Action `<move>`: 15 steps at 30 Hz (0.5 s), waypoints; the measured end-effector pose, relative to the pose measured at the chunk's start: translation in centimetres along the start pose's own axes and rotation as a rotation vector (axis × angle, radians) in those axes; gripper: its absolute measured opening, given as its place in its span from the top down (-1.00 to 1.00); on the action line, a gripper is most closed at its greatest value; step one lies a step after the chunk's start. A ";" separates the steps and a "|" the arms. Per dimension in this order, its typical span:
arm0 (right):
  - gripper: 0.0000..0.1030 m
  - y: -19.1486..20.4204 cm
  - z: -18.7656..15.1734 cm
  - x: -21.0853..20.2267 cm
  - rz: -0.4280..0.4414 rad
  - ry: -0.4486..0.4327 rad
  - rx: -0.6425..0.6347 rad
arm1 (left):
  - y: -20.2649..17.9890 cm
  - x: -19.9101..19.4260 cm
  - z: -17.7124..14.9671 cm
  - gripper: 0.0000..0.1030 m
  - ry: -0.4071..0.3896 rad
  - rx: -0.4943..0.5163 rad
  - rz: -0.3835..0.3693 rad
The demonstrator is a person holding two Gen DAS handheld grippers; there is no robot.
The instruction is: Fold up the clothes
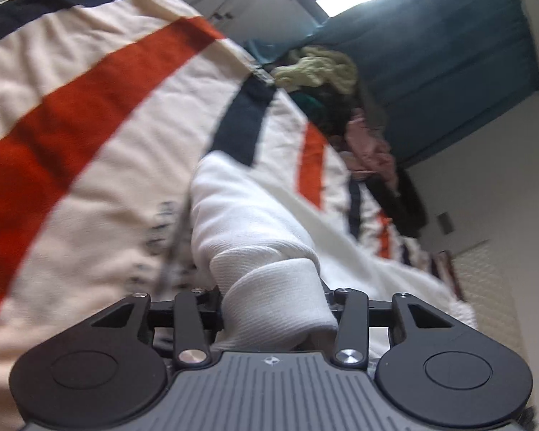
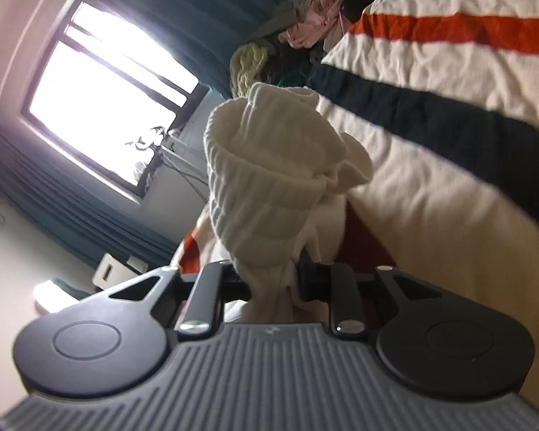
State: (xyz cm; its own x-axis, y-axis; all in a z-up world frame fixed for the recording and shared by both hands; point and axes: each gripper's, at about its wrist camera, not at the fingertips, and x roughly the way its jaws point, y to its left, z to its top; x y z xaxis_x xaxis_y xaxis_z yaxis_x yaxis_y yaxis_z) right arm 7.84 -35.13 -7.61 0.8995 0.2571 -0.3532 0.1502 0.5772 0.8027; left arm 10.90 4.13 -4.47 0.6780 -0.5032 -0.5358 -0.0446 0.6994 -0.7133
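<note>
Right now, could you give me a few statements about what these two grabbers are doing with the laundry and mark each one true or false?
1. Both the left gripper and the right gripper are clamped on the white garment. True.
2. The bedspread is plain grey. False: it is cream with orange and navy stripes.
3. A pile of clothes lies at the far end of the bed. True.
4. The curtains are red. False: they are dark blue-green.
5. The window is dark. False: bright daylight comes through.
</note>
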 end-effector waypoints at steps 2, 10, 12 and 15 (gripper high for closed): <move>0.52 -0.2 2.2 -0.7 0.000 -0.012 0.023 | -2.8 1.1 0.8 0.16 0.009 0.014 -0.022; 0.52 -2.6 14.3 0.5 -0.023 -0.110 0.117 | -16.3 12.3 4.7 0.16 0.058 0.092 -0.086; 0.52 -3.4 17.7 1.8 -0.042 -0.136 0.120 | -19.5 16.4 5.8 0.16 0.068 0.118 -0.095; 0.52 -4.7 22.8 4.2 -0.063 -0.190 0.090 | -23.6 23.2 7.5 0.16 0.099 0.138 -0.119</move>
State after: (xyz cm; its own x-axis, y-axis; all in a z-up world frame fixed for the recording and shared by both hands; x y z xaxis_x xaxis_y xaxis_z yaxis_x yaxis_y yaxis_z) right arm 20.26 -54.42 -1.89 0.9471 0.0671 -0.3137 0.2368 0.5135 0.8248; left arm 33.16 -20.25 3.28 0.5969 -0.6292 -0.4978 0.1370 0.6913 -0.7094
